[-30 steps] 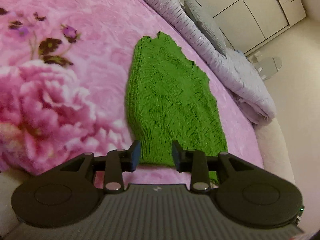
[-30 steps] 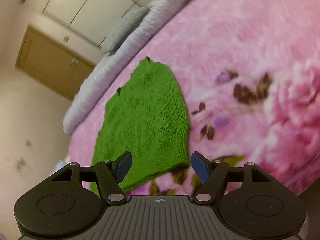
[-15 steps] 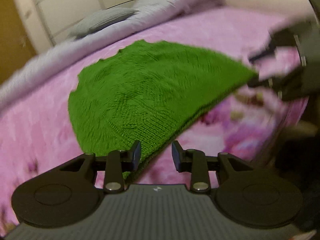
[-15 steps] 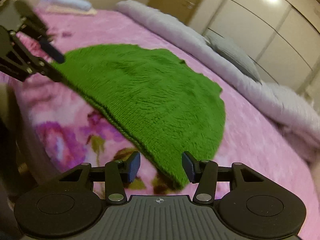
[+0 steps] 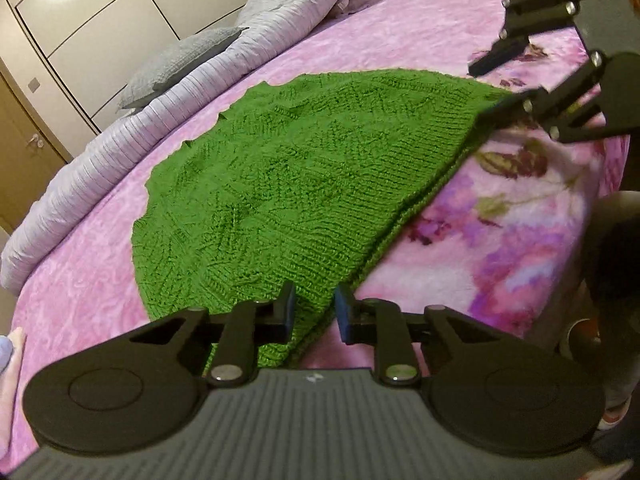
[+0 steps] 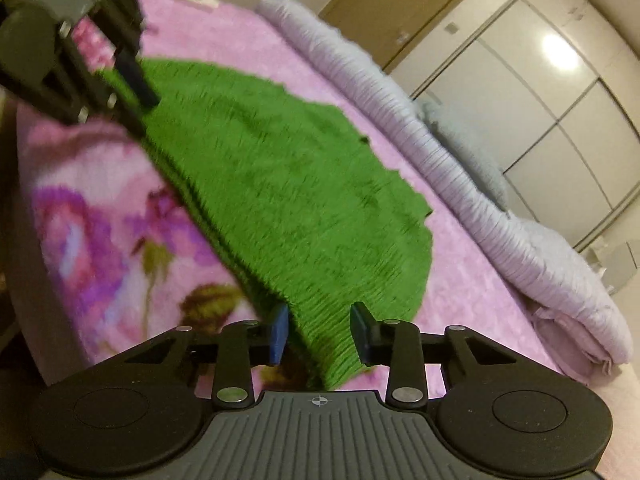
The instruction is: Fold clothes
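A green knit garment [image 5: 304, 184] lies flat on the pink floral blanket [image 5: 500, 240] of a bed. In the left wrist view my left gripper [image 5: 314, 312] is at the near hem corner; the hem's edge runs between its closing jaws and the pads stand apart from it. My right gripper [image 5: 480, 92] shows at the upper right, one finger above and one below the other hem corner. In the right wrist view that gripper [image 6: 320, 332] has the green garment [image 6: 280, 184] between its closing jaws, with no clear pinch. The left gripper [image 6: 140, 114] appears at the upper left.
A rolled lilac duvet [image 5: 132, 140] and a grey pillow [image 5: 180, 64] line the bed's far side. Pale wardrobe doors [image 6: 560, 92] and a wooden door [image 6: 384, 4] stand behind. The bed's near edge [image 6: 28, 280] drops off beside the grippers.
Both grippers rolled about a quarter turn and dropped to the garment's near hem corners. Their jaws narrowed, and the green cloth now lies between each pair.
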### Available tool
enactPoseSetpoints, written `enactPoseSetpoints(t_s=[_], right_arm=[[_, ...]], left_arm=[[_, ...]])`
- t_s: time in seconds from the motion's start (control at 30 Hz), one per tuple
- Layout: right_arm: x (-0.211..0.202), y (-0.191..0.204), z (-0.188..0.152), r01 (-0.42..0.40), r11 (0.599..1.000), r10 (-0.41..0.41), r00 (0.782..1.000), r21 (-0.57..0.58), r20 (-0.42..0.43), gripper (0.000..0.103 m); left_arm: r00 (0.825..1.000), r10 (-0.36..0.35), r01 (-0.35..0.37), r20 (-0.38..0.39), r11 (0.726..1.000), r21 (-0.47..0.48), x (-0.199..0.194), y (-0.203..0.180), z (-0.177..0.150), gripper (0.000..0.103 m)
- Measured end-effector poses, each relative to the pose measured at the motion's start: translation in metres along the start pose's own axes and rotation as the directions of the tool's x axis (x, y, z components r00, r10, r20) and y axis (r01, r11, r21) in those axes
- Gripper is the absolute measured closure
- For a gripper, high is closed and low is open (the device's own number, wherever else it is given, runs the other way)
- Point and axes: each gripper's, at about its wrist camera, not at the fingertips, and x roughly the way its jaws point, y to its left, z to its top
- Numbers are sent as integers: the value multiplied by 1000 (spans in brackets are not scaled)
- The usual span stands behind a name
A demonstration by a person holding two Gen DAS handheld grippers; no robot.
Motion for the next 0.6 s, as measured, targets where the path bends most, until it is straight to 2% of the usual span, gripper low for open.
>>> enactPoseSetpoints(t_s=[0.07, 0.17, 0.33, 0.47, 0.53, 0.6], right_arm=[[1, -2, 2, 7, 1000, -7, 1000, 16, -1, 68], [12, 3, 2, 4, 1000, -5, 999, -25, -46, 68], [20, 16, 4, 19, 993, -24, 999, -115, -41, 68], [21, 14, 6, 20, 996, -23, 999, -89, -29, 69], [20, 12, 6, 17, 998, -19, 999, -68, -30, 79], [19, 10, 7, 20, 999, -21, 999, -47, -30, 79]], left_arm=[[1000, 6, -6, 2, 1000, 6, 1, -2, -2, 84], [1000, 4, -4, -1, 1000, 15, 5, -4, -1, 84], [999, 36, -39, 23, 990, 134, 10, -17, -2, 83], [998, 44, -50, 36, 980, 192, 9, -21, -4, 83], [998, 46, -54, 43, 974, 220, 9, -23, -5, 83], [997, 53, -65, 52, 962, 266, 9, -27, -6, 83]])
